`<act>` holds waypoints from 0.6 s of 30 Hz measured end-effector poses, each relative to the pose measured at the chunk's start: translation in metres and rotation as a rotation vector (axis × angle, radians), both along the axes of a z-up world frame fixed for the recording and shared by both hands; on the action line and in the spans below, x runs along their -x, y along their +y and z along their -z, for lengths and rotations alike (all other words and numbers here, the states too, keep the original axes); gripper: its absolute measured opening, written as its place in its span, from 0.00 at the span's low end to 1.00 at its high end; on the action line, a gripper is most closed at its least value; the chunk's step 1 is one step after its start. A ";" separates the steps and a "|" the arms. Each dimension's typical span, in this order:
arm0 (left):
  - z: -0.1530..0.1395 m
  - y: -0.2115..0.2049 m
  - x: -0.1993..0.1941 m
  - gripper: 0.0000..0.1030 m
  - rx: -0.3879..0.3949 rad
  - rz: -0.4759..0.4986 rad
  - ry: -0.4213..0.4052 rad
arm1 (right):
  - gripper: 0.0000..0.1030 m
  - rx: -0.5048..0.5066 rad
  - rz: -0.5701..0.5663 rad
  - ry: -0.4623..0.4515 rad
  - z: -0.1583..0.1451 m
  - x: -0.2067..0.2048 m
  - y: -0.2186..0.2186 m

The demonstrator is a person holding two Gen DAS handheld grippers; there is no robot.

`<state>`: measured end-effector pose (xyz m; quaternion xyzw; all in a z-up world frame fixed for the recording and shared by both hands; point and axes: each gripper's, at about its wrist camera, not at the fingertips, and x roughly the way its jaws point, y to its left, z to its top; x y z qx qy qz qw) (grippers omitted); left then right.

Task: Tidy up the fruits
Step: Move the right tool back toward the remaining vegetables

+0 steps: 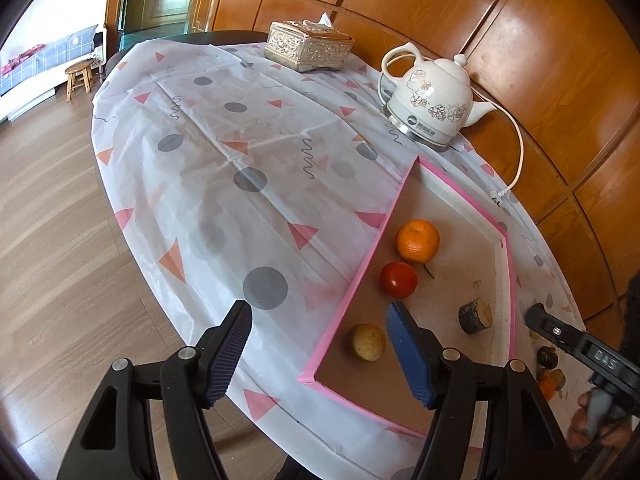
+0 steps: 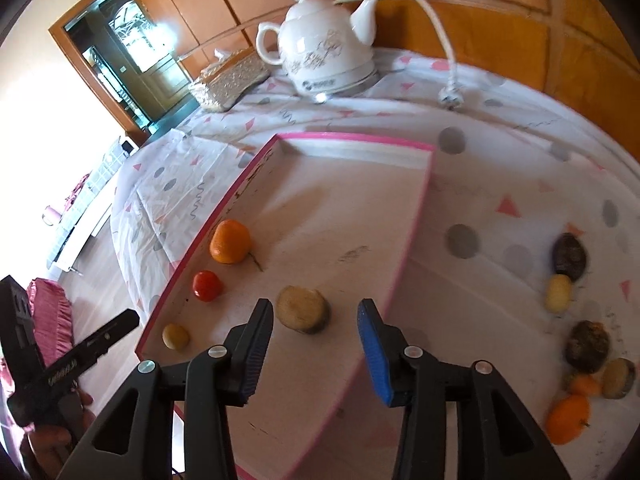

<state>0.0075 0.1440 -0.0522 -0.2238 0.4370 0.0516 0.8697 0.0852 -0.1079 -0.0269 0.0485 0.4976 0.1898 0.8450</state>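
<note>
Right hand-held gripper: we see its jaws spread with nothing pinched, poised over the near part of the pink-rimmed shallow cardboard tray.
Left hand-held gripper: we see it spread and empty too, straddling the tray's left rim, one finger over the tablecloth, the other inside the tray.
Short dark-barked round slice with a pale cut top: inside the tray, just beyond the right hand-held gripper's fingertips, apart from both.
Small yellowish round fruit: in the tray's near left corner.
Red tomato-like fruit: along the tray's left rim, beyond the yellowish fruit.
Orange mandarin: farther along the same rim, just beyond the red fruit.
Loose fruits: we count several dark, yellow and orange pieces on the worktop, well to the right of the tray.
White ceramic electric kettle: beyond the tray's far end.
Gold embossed tissue box: left of the kettle.
White tablecloth with grey dots and pink triangles: under the tray.
</note>
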 end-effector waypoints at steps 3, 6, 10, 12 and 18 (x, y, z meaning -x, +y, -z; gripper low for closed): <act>0.000 -0.002 0.000 0.68 0.000 0.005 0.002 | 0.43 0.031 0.022 -0.025 -0.008 0.010 -0.019; 0.000 -0.004 0.000 0.68 0.000 0.011 0.004 | 0.43 0.074 0.058 -0.040 -0.011 0.018 -0.041; 0.000 -0.006 0.000 0.68 -0.002 0.019 0.005 | 0.43 0.120 0.113 -0.041 -0.012 0.030 -0.076; 0.000 -0.007 0.001 0.68 -0.003 0.021 0.004 | 0.43 0.144 0.139 -0.040 -0.012 0.035 -0.092; -0.001 -0.009 0.000 0.68 -0.008 0.027 0.007 | 0.43 0.187 0.224 -0.023 -0.010 0.052 -0.139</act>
